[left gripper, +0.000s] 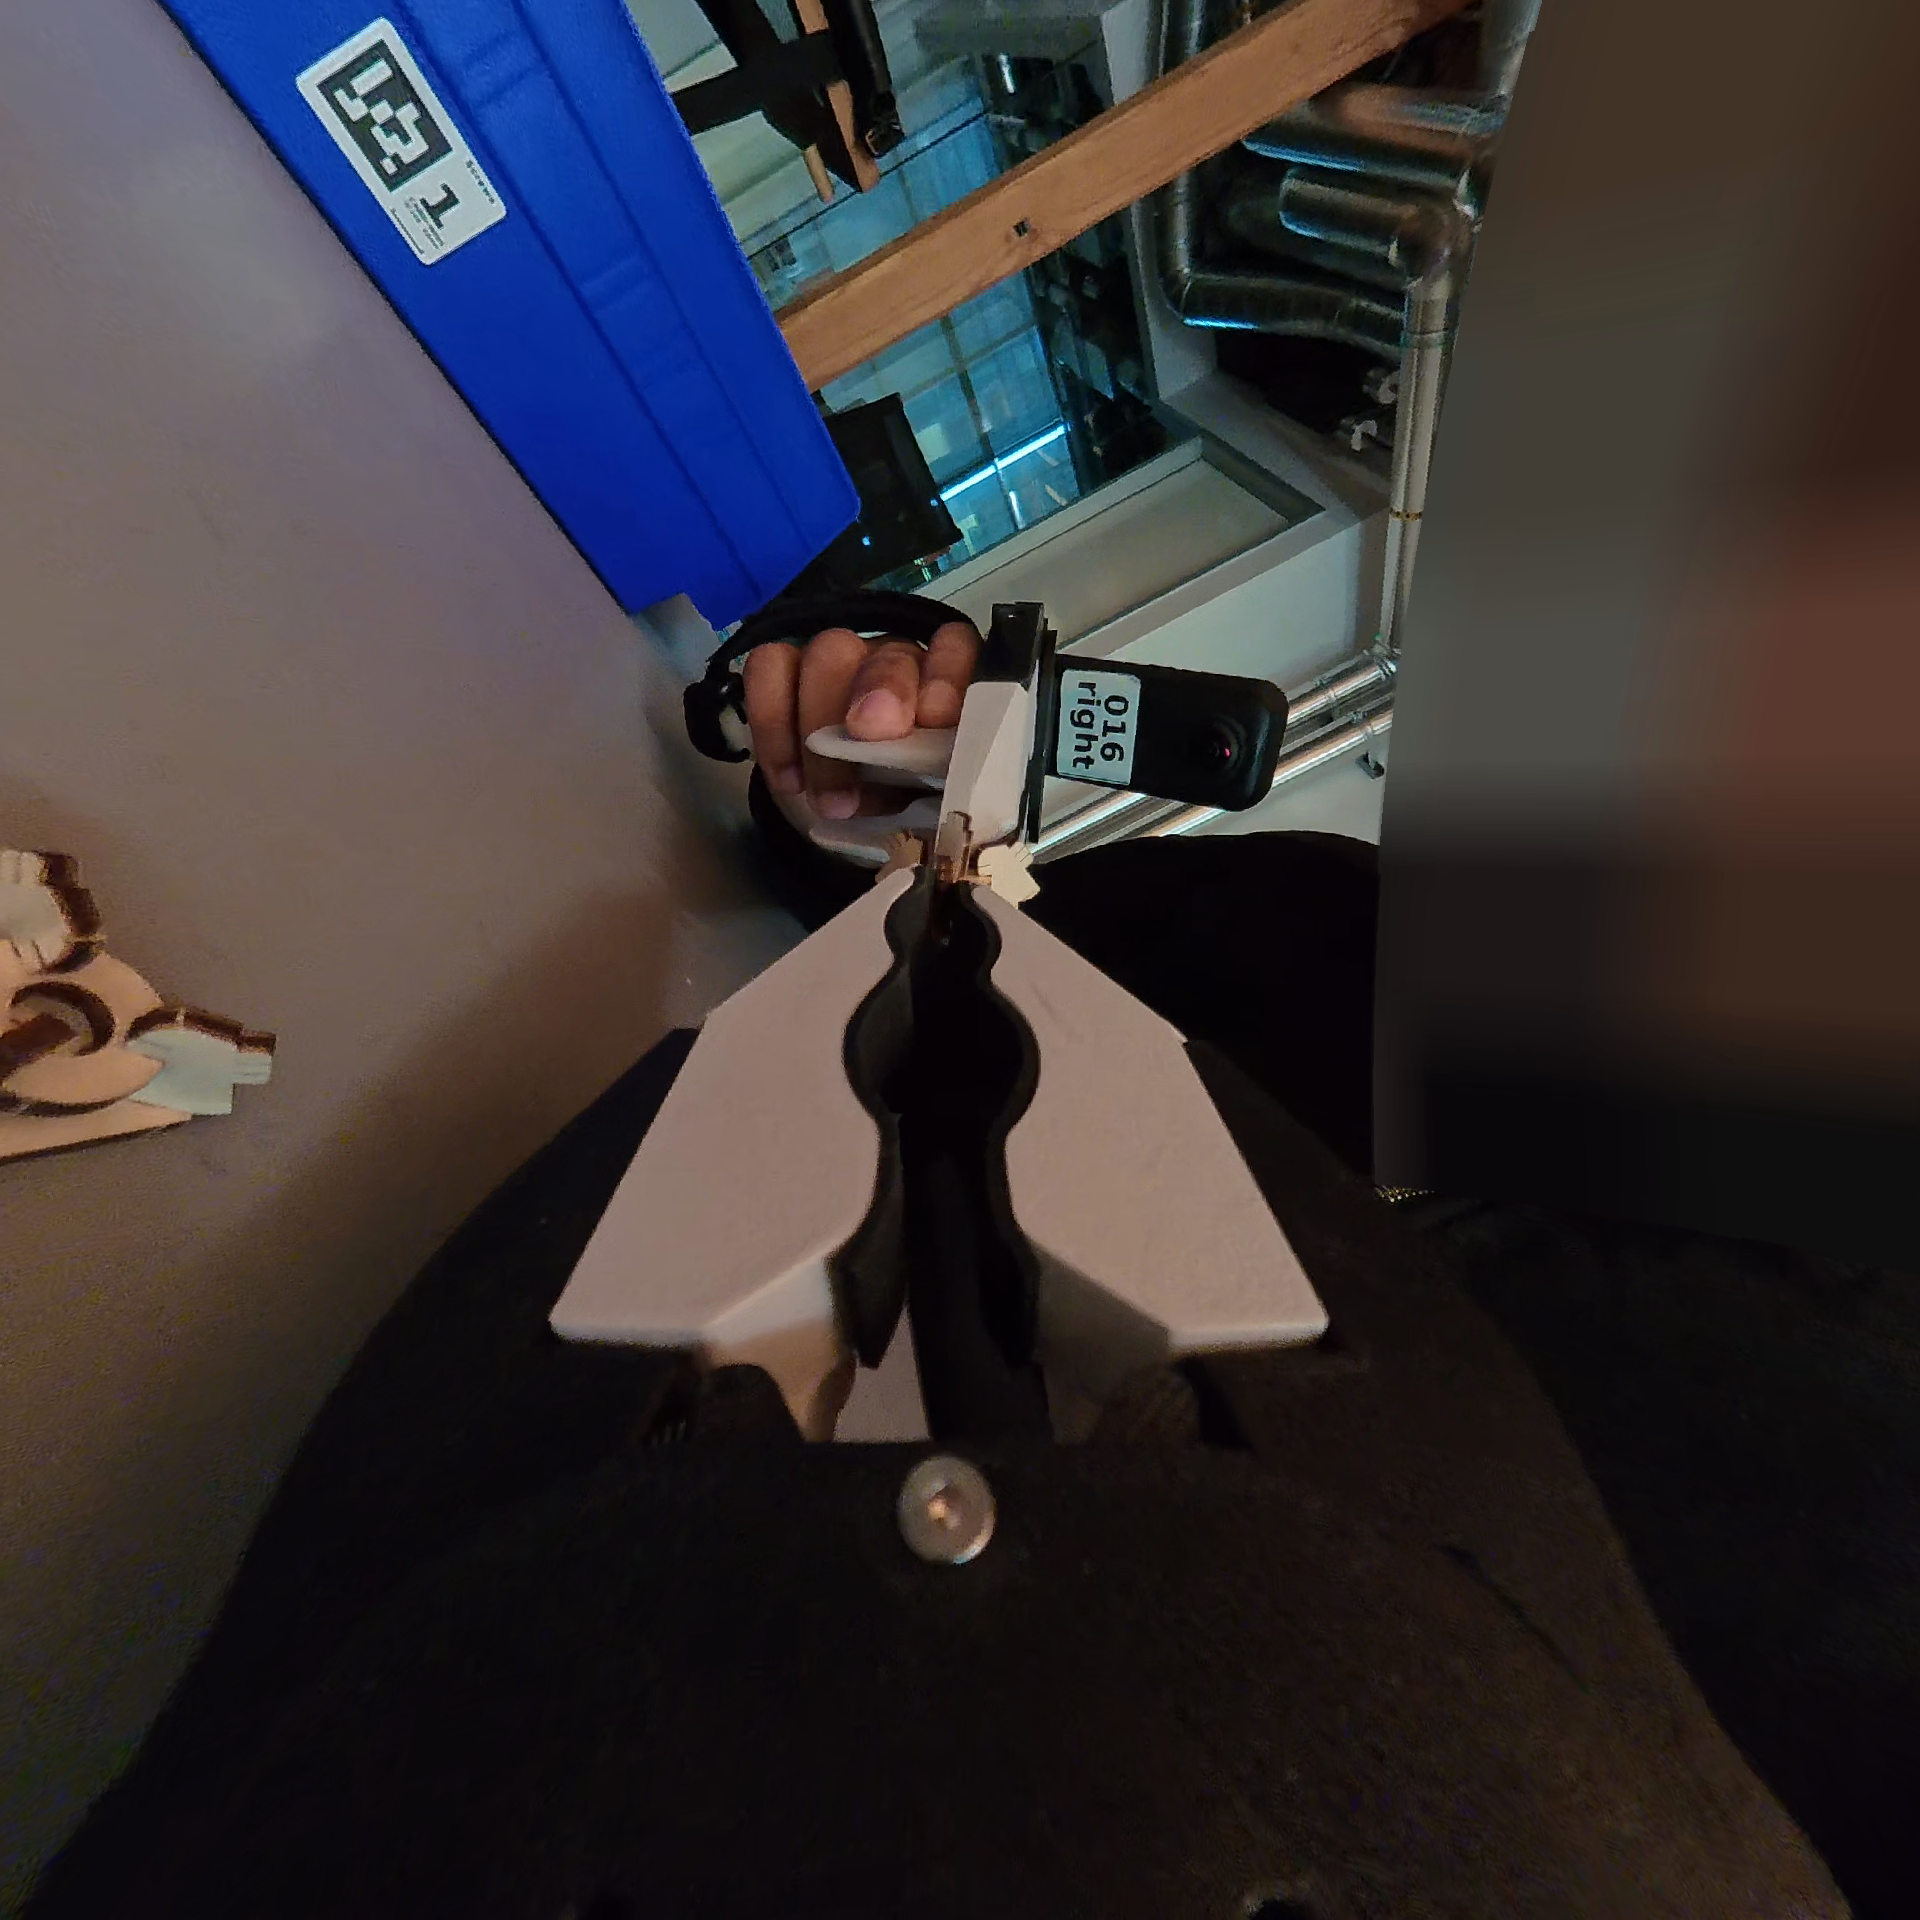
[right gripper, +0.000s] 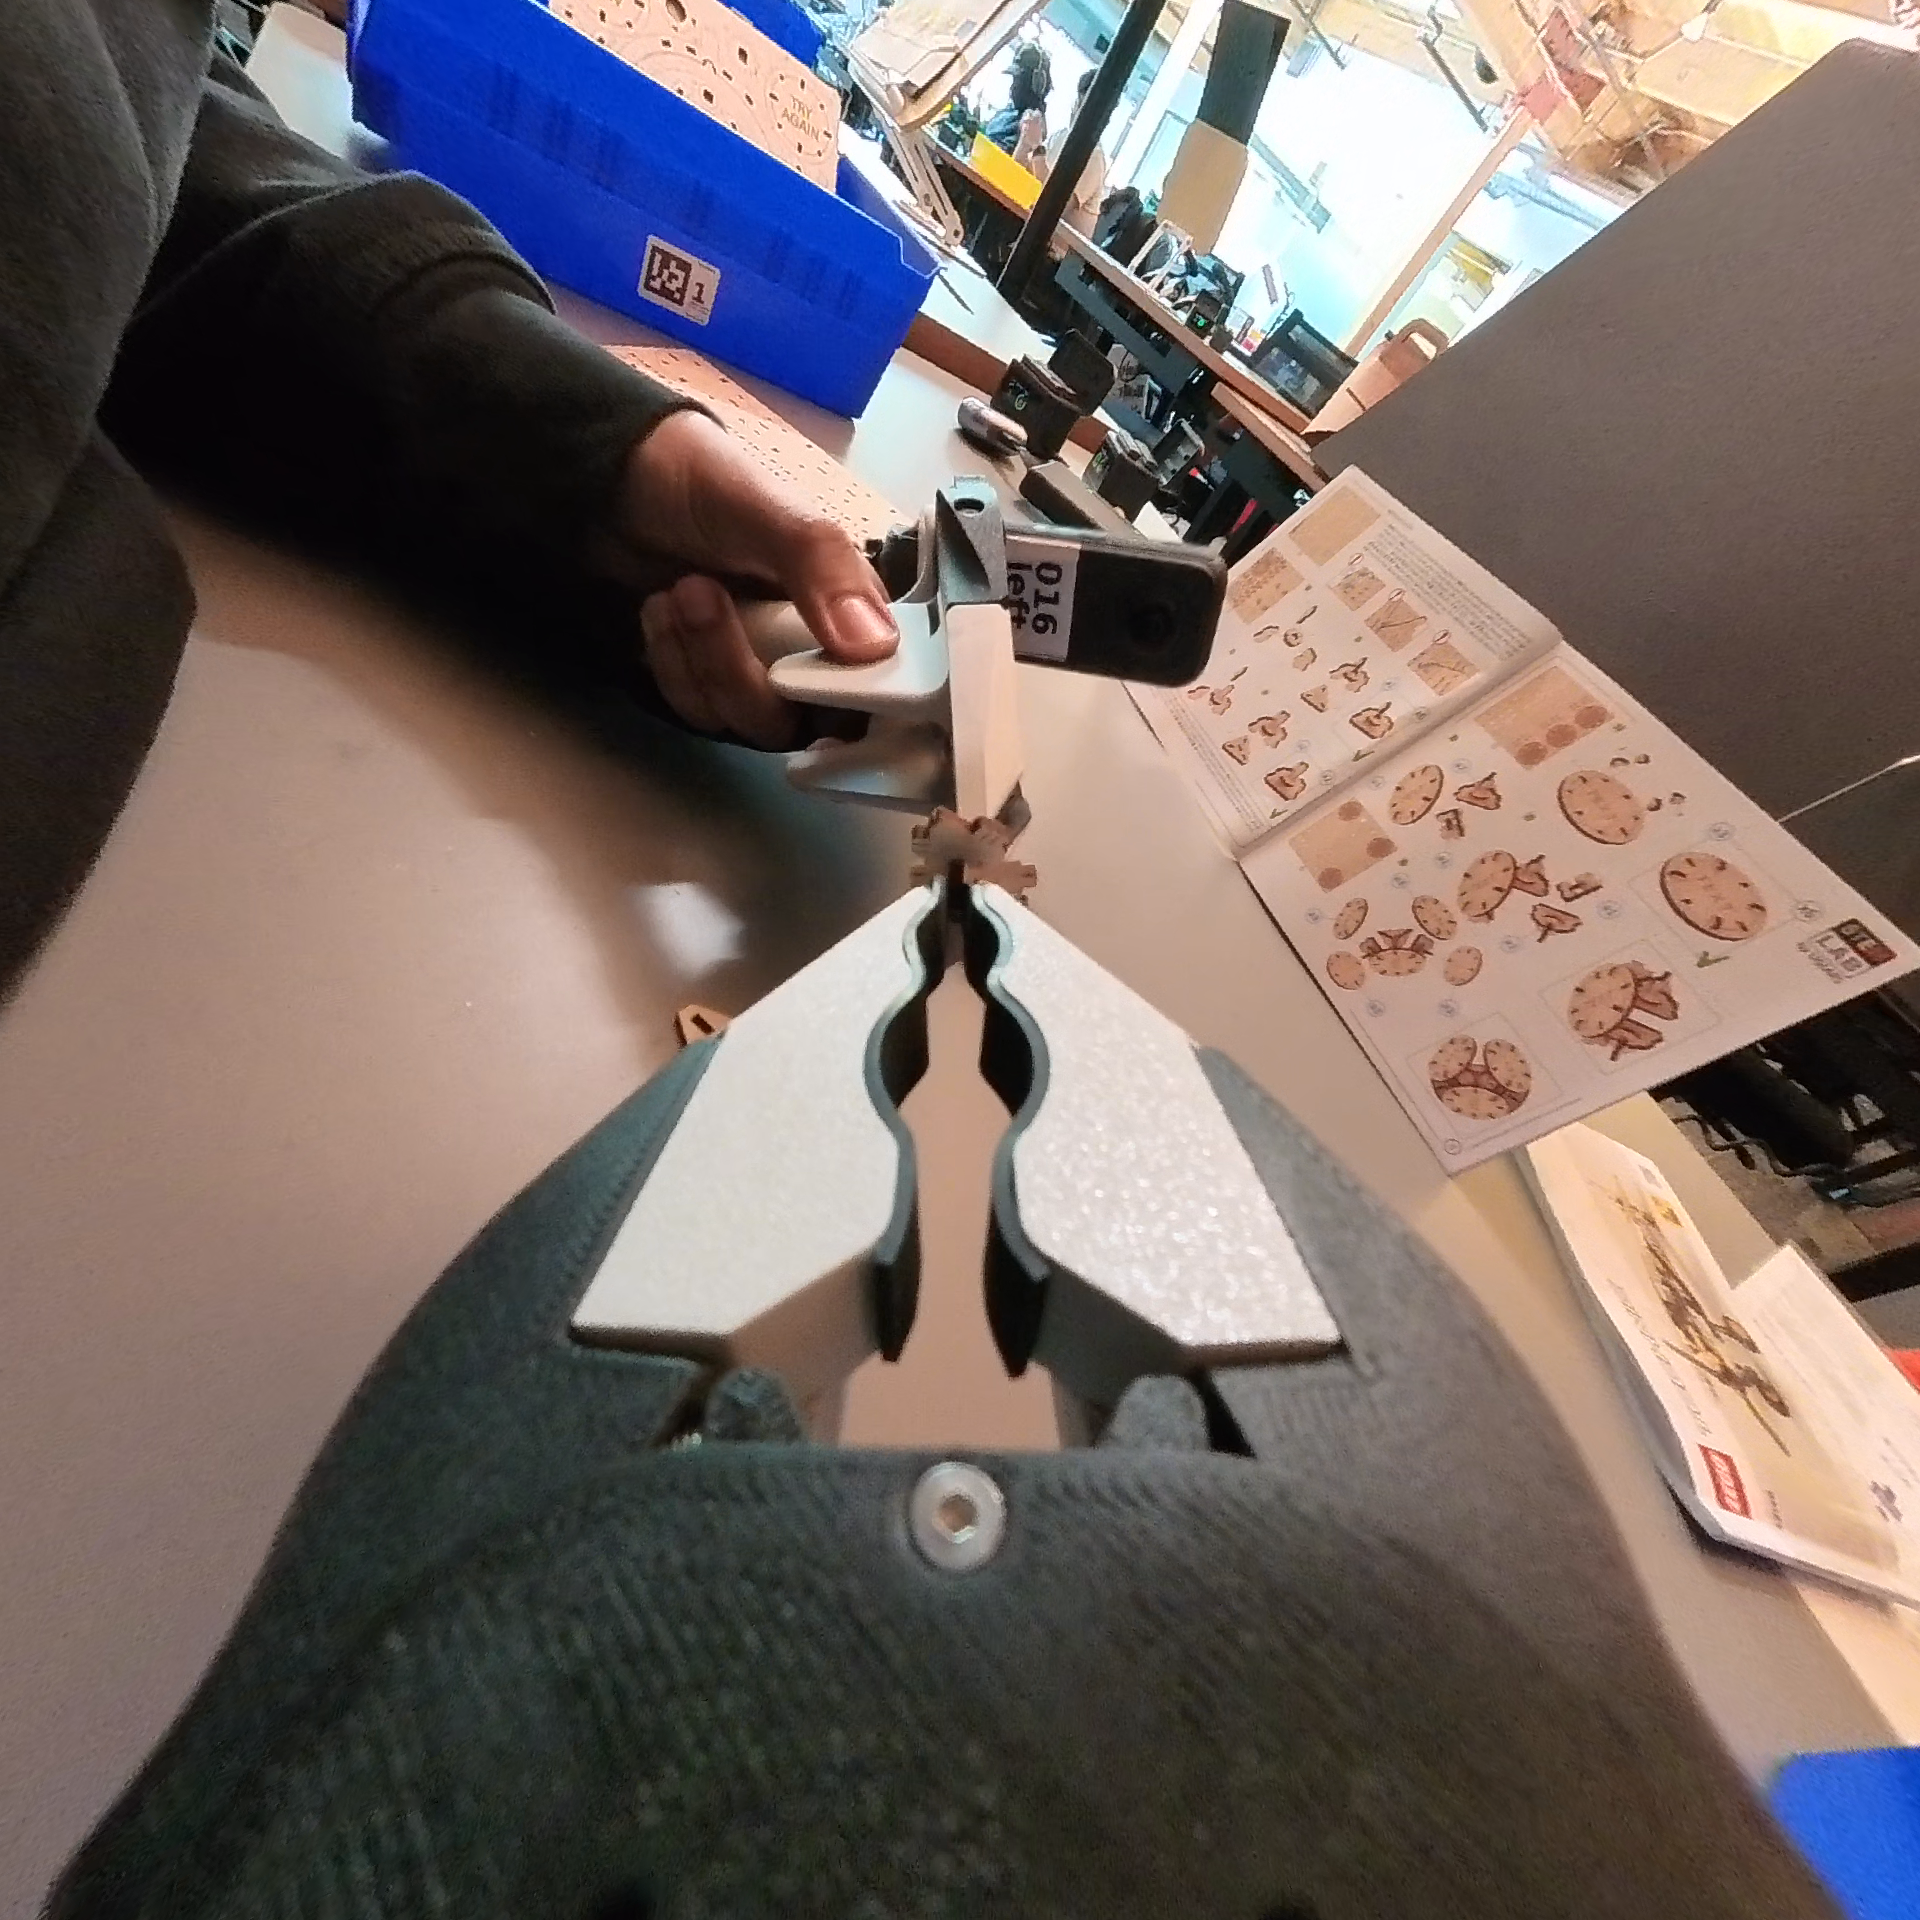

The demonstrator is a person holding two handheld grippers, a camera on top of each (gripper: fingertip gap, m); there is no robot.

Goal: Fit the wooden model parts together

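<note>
Seen from the left wrist, your left gripper (left gripper: pixel 948 883) has its jaws pinching a small toothed wooden piece (left gripper: pixel 951 854), which your right gripper (left gripper: pixel 961 831) meets from the far side. More cut wooden parts (left gripper: pixel 114 1039) lie on the tabletop (left gripper: pixel 312 675) beside a blue bin (left gripper: pixel 582 312). From the right wrist, your right gripper (right gripper: pixel 951 883) is likewise pinched on the piece, opposite the left gripper (right gripper: pixel 987 805), near an open instruction sheet (right gripper: pixel 1507 810). Twisting either hand could snap the thin teeth or let the piece slip. The pad contact is blurred, and the piece's full shape is hidden.
</note>
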